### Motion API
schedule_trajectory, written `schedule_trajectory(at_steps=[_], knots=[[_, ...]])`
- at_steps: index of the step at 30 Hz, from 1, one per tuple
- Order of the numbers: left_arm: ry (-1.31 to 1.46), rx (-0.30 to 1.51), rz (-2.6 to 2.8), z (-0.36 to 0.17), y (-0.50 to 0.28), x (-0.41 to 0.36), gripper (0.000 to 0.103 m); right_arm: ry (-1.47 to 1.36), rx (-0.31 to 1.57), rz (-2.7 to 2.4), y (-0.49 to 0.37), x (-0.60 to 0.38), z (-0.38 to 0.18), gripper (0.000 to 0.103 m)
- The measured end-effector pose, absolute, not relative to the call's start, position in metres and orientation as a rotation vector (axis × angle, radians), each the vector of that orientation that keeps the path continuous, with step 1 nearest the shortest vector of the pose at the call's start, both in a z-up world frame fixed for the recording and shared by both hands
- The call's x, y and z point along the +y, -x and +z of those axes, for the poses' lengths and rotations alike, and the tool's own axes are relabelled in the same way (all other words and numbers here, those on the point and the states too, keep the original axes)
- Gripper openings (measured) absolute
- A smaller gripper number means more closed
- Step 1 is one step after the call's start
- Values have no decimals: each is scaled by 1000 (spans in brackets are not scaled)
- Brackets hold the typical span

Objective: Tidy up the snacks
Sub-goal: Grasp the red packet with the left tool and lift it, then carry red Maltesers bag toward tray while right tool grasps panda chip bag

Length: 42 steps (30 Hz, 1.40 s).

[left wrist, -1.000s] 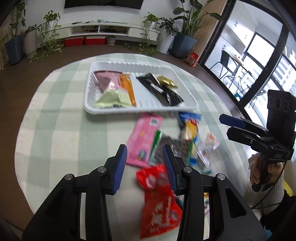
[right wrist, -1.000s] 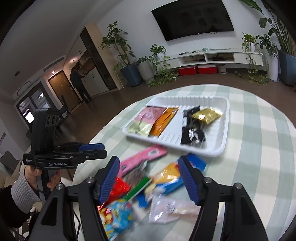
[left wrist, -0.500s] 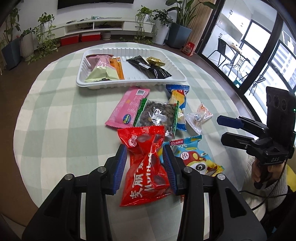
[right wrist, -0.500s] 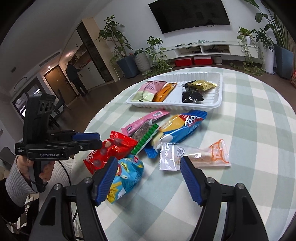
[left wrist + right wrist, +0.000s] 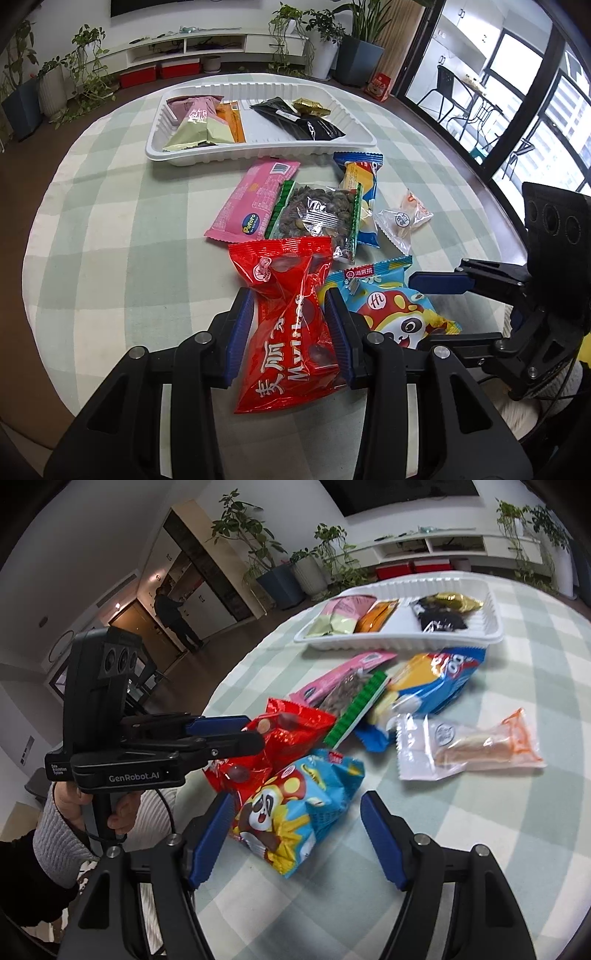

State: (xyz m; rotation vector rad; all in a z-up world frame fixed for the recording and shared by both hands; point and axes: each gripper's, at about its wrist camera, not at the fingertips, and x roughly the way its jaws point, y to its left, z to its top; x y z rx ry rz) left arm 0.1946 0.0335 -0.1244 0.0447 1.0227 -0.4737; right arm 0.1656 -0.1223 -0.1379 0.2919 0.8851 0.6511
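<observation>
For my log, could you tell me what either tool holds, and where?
Nothing yet: left tool straddles the red bag mid-length; right tool, jaws just opening, brackets the panda bag.

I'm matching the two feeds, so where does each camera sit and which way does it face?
Left wrist: on the left gripper, facing down at the red bag and tray; the right gripper shows at right.
Right wrist: on the right gripper, facing the panda bag; the left gripper and a hand show at left.
Shared: both bags, tray.
</observation>
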Motion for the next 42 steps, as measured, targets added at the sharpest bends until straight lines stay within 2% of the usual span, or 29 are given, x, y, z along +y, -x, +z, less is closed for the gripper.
schedule_trajectory(at_steps=[11, 27, 31, 32, 34, 36, 40, 42], knots=[[-65, 1042, -479, -136, -200, 29, 38, -496, 947, 666, -178, -130, -162, 75], [-84, 1059, -485, -150, -205, 23, 41, -519, 932, 679, -183, -129, -163, 74], [-91, 1057, -480, -152, -205, 23, 42, -517, 934, 669, -184, -129, -165, 63], [-91, 1055, -480, -152, -205, 23, 42, -515, 937, 660, -184, -129, -166, 57], [-93, 1052, -482, -153, -205, 23, 41, -517, 937, 657, -184, -130, -167, 53], [-98, 1044, -482, -153, -204, 23, 41, -514, 940, 651, -184, -130, -168, 44], [-102, 1036, -495, -152, -203, 24, 41, -501, 934, 655, -182, -128, -168, 40], [-84, 1038, -509, -152, -203, 26, 36, -505, 931, 659, -181, -128, -168, 38]])
